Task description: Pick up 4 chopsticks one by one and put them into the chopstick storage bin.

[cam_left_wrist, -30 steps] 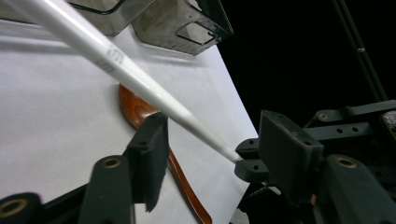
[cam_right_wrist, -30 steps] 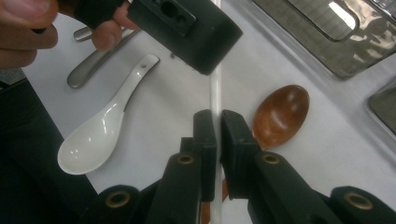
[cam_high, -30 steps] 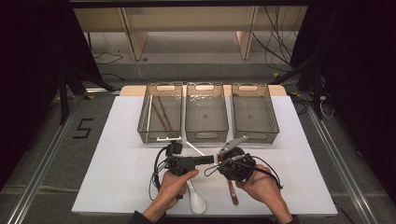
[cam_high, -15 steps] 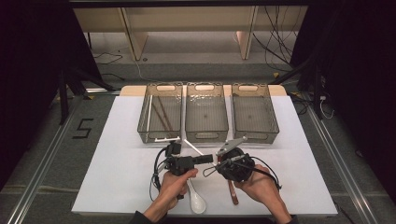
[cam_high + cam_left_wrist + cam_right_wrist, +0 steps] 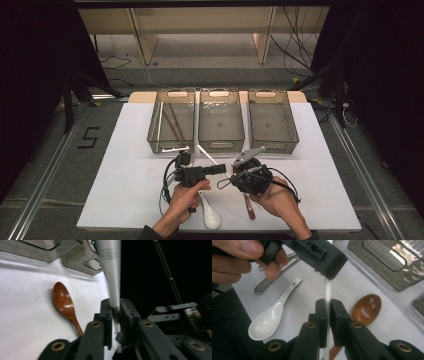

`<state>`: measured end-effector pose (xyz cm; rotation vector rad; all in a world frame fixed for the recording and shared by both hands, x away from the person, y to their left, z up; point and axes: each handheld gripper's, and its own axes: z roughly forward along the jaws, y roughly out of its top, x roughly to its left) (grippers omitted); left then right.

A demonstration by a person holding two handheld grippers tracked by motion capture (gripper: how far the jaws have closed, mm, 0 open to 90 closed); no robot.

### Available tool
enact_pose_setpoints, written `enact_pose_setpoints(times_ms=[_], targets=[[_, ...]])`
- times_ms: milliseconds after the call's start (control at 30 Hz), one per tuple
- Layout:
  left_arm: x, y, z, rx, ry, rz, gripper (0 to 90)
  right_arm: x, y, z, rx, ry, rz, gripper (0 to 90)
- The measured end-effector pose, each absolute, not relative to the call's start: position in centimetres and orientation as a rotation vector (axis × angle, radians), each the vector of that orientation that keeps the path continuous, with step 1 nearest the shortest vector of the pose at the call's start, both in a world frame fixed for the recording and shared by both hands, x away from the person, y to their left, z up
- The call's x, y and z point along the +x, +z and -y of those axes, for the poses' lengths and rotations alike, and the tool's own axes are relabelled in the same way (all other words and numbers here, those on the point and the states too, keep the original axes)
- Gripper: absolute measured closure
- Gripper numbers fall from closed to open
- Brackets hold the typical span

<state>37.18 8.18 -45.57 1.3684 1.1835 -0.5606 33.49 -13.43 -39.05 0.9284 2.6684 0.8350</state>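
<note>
Near the front centre of the white table (image 5: 125, 165), just before the middle bin (image 5: 221, 122), we hold one white chopstick (image 5: 111, 272) between both tools. The left gripper (image 5: 115, 315) has just been closing and now pinches one end of the stick; the right gripper (image 5: 327, 308) is clamped on the other end. To complete the handover well, we confirm one grip is firm before easing the other, keeping the stick level and clear of the bin rims. The chopstick is slim, straight, smooth and white, likely slippery. A wooden spoon (image 5: 364, 307) and a white ceramic spoon (image 5: 272, 317) lie beneath.
</note>
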Motion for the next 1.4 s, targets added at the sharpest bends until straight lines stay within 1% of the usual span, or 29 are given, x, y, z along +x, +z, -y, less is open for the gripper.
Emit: enact_pose_setpoints(times_ms=[233,300,333,367,600,800,867,1000,1133,1400], targets=[[37.1,-45.4,-8.3,1.380,-0.540,-1.159,83.7,33.5,-39.0,13.5,0.941,0.860,-2.667,83.8],[37.1,-45.2,-8.4,1.390,-0.527,-1.155,83.7,33.5,-39.0,13.6,0.952,0.868,-2.664,74.6],[37.2,-45.2,-8.6,1.389,-0.524,-1.155,83.7,33.6,-38.9,13.8,0.967,0.876,-2.666,67.2],[37.3,-45.1,-8.7,1.389,-0.518,-1.159,83.7,33.7,-38.9,14.0,0.978,0.885,-2.664,63.5],[38.0,-44.8,-10.3,1.396,-0.477,-1.174,83.7,33.6,-38.6,15.2,1.014,0.923,-2.661,46.4],[38.8,-43.6,-12.5,1.394,-0.429,-1.171,83.7,33.4,-39.3,16.5,1.056,0.942,-2.626,37.5],[39.2,-43.1,-13.3,1.388,-0.416,-1.175,83.6,33.4,-39.7,16.9,1.089,0.939,-2.614,33.2],[40.0,-42.3,-15.0,1.376,-0.386,-1.189,83.6,33.2,-40.4,17.8,1.138,0.935,-2.583,27.7],[40.8,-41.2,-16.8,1.359,-0.350,-1.204,83.6,33.0,-40.9,18.6,1.177,0.950,-2.543,24.3],[43.0,-39.2,-19.7,1.335,-0.290,-1.237,83.6,32.5,-41.9,20.3,1.237,0.984,-2.470,22.4]])
